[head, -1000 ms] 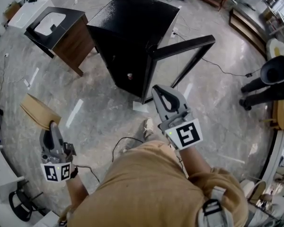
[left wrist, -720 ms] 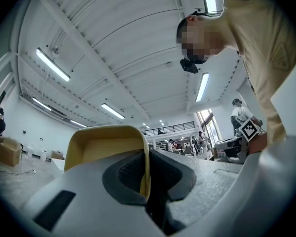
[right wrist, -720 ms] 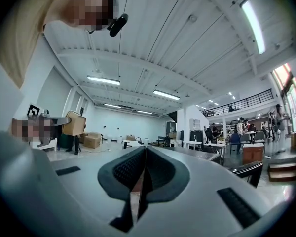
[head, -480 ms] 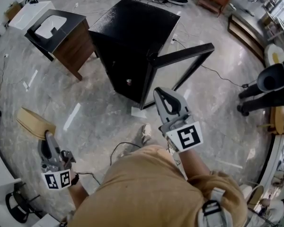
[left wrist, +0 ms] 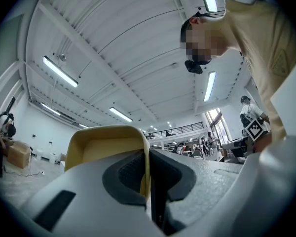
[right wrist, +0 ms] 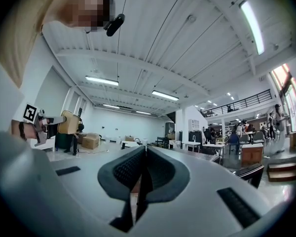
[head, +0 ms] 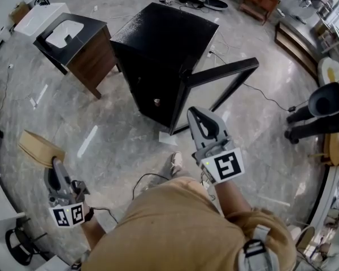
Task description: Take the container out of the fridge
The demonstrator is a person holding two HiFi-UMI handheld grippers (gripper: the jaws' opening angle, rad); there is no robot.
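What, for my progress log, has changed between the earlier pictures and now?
The left gripper, shut on the container, drifted slightly, ending a bit further from the fridge. Nothing was taken hold of or let go. The right gripper stayed shut and empty near the open door, and the fridge did not move.

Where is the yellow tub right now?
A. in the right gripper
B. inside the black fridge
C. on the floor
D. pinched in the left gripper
D: the left gripper has its jaws pinched on the wall of the tub, away from the open fridge.
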